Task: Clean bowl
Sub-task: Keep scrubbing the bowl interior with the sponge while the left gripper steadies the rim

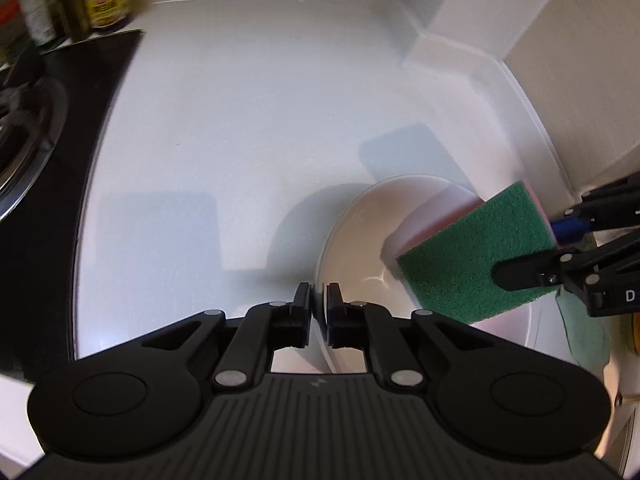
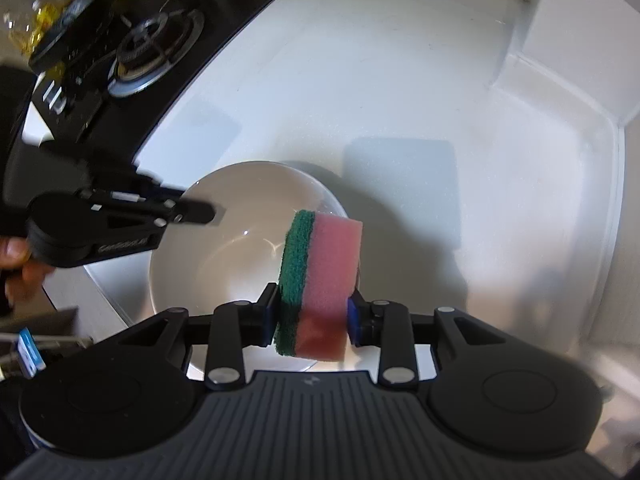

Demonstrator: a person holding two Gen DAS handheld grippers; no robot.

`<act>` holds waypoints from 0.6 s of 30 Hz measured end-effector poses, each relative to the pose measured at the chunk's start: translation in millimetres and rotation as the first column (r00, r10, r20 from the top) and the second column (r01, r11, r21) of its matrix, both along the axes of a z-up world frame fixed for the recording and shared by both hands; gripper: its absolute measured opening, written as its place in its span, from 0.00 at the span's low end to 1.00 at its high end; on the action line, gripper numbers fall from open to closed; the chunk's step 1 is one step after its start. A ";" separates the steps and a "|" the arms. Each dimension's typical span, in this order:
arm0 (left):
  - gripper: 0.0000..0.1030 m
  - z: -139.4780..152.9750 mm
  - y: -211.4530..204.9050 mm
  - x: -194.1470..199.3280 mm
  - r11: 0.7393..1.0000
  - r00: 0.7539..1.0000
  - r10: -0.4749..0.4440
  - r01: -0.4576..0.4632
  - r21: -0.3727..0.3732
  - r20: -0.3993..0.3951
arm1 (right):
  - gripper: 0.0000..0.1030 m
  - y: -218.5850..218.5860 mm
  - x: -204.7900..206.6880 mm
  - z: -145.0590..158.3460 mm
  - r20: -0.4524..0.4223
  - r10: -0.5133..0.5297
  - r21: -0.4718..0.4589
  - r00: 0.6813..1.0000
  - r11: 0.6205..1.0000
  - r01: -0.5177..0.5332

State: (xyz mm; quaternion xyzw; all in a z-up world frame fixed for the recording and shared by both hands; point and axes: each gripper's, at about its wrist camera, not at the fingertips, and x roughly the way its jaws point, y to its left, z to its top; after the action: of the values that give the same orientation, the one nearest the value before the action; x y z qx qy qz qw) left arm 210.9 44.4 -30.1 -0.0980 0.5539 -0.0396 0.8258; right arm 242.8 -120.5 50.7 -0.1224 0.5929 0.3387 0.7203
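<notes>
A white bowl (image 1: 360, 240) sits on the white counter; it also shows in the right wrist view (image 2: 224, 240). My left gripper (image 1: 319, 300) is shut on the bowl's near rim, seen from the side in the right wrist view (image 2: 200, 213). My right gripper (image 2: 312, 312) is shut on a pink sponge with a green scrub layer (image 2: 320, 280) and holds it over the bowl's right side. In the left wrist view the sponge (image 1: 476, 256) shows its green face above the bowl, with the right gripper (image 1: 532, 256) behind it.
A black gas hob (image 2: 152, 48) lies at the left, with jars and bottles (image 1: 104, 0) behind it. A white wall corner (image 2: 560, 60) bounds the counter at the right. A green cloth (image 1: 580, 336) lies by the bowl's right.
</notes>
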 end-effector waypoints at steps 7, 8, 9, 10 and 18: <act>0.06 -11.4 -1.2 6.0 0.998 0.999 -0.048 0.048 0.032 -0.005 | 0.27 -7.1 -3.4 -2.2 -0.012 -0.040 0.027 0.999 0.999 0.040; 0.06 -9.3 0.2 5.3 0.996 0.997 -0.077 0.077 0.040 -0.005 | 0.27 -7.6 -4.7 -1.8 -0.012 -0.034 0.024 0.999 0.999 0.035; 0.06 -7.3 1.2 4.4 0.993 0.994 -0.106 0.106 0.049 -0.006 | 0.27 -7.4 -5.8 -1.5 -0.016 -0.028 0.020 0.999 0.999 0.028; 0.06 -6.2 0.2 4.2 0.988 0.990 -0.139 0.139 0.065 -0.008 | 0.27 -7.2 -6.8 -1.2 -0.019 -0.021 0.017 1.000 1.000 0.022; 0.06 -7.6 -13.5 30.6 0.921 0.932 -0.362 0.360 0.146 -0.017 | 0.27 3.5 0.0 3.2 0.064 0.043 -0.009 0.997 0.999 -0.042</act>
State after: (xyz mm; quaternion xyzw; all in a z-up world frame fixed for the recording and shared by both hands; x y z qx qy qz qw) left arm 241.4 30.9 -37.7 0.0669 0.5598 -0.1506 0.8121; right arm 242.8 -117.0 53.9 -0.1485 0.5679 0.3475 0.7312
